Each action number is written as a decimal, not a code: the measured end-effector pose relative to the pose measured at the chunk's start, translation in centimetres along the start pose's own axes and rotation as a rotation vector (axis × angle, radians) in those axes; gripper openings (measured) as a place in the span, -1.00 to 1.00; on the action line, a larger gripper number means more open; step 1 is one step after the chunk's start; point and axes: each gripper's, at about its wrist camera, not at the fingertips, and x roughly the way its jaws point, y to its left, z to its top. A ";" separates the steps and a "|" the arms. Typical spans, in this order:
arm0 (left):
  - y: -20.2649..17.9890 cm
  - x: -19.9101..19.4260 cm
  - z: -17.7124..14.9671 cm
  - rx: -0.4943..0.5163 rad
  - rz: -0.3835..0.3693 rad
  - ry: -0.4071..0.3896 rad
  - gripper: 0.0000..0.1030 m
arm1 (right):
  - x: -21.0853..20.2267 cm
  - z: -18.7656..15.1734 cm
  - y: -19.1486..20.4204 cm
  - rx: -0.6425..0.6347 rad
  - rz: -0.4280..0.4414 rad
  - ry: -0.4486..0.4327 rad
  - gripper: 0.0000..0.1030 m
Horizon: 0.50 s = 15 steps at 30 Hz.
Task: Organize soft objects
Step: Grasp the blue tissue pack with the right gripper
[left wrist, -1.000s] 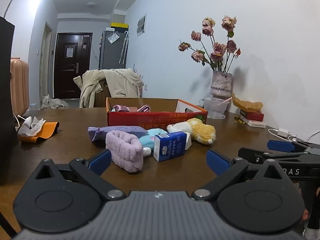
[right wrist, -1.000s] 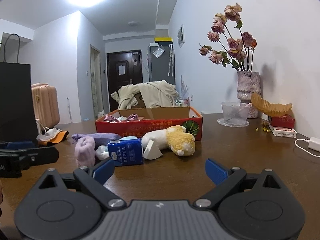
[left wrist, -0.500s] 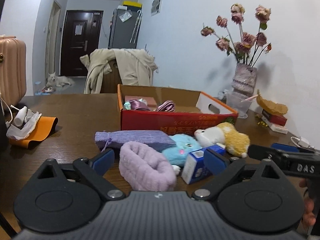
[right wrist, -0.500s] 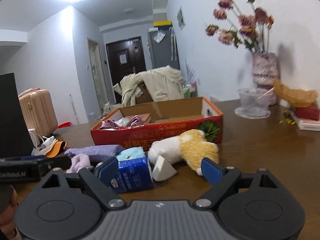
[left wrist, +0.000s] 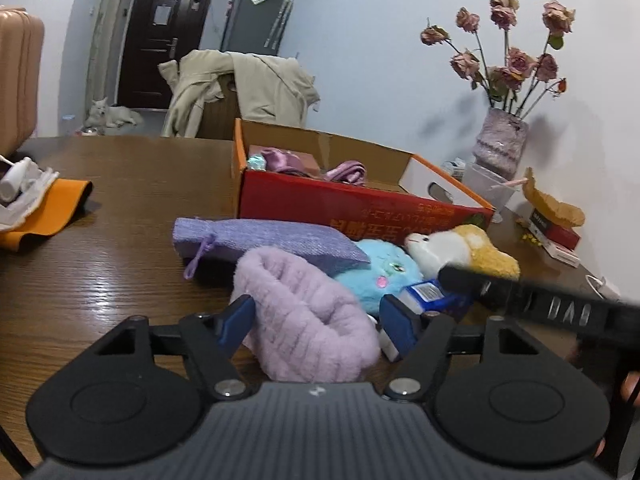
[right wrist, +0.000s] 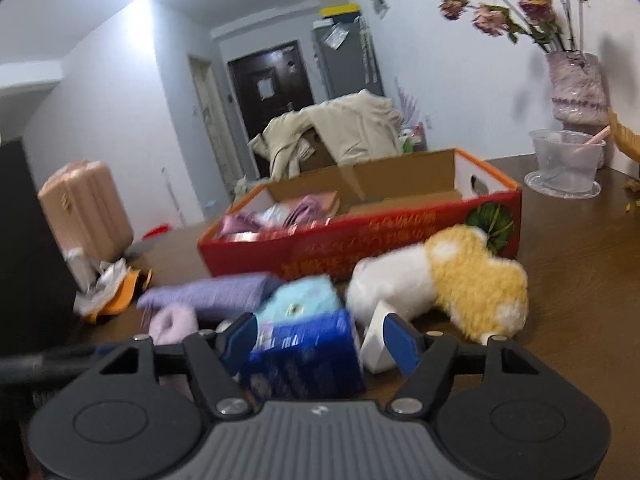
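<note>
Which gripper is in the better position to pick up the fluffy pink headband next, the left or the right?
Left. The left gripper already has the fluffy pink headband between its closing jaws. The right gripper is closing around the blue carton instead.

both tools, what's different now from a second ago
Both have come in to the pile. The left tool now straddles the fluffy lilac band, the right tool the blue carton; both sets of jaws are closing, neither visibly pressing yet. The purple pouch, plush toys and red box stayed put.
</note>
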 end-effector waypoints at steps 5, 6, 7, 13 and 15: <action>-0.8 -1.5 1.2 -0.037 -0.005 -0.079 0.25 | 0.6 1.3 0.2 -0.030 0.013 -0.025 0.17; -1.2 -1.6 1.3 -0.043 -0.026 -0.082 0.20 | 0.9 1.3 0.3 -0.048 0.011 -0.020 0.11; -1.7 -1.5 1.3 -0.038 -0.043 -0.073 0.08 | 1.2 1.2 0.3 -0.057 0.008 -0.008 -0.05; -4.8 -2.3 -0.1 0.020 -0.073 -0.017 -0.23 | -1.4 -0.7 -0.4 -0.062 0.027 0.046 -0.38; -5.6 -3.3 -1.1 0.022 -0.097 -0.002 -0.23 | -3.1 -2.0 -0.7 -0.073 0.036 0.073 -0.38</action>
